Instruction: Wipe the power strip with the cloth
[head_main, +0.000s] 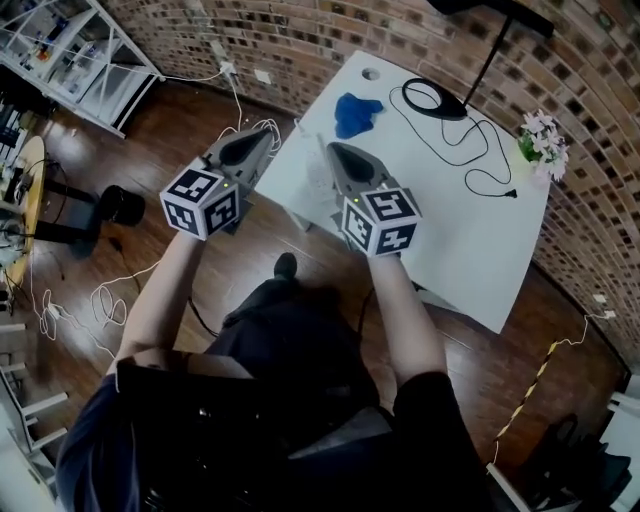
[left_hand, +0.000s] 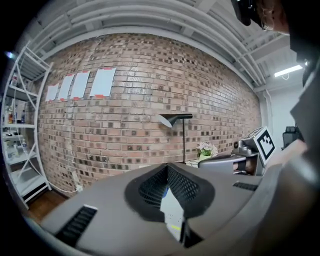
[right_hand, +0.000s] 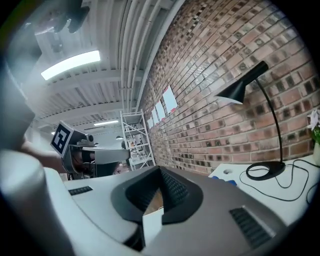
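We held left gripper (head_main: 258, 138) and right gripper (head_main: 336, 152) with jaws together, empty, by the table's (head_main: 470, 240) near-left edge | blue cloth (head_main: 356, 112) lay beyond right gripper's tip, apart, toward far-left corner | lamp base (head_main: 432, 98) beyond.

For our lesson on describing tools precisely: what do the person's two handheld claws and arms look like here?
The left claw and right claw are grey, tapering wedge-shaped shells with a dark textured recess near the tip. Each carries a white cube printed with black square markers. The person wears a dark short-sleeved top.
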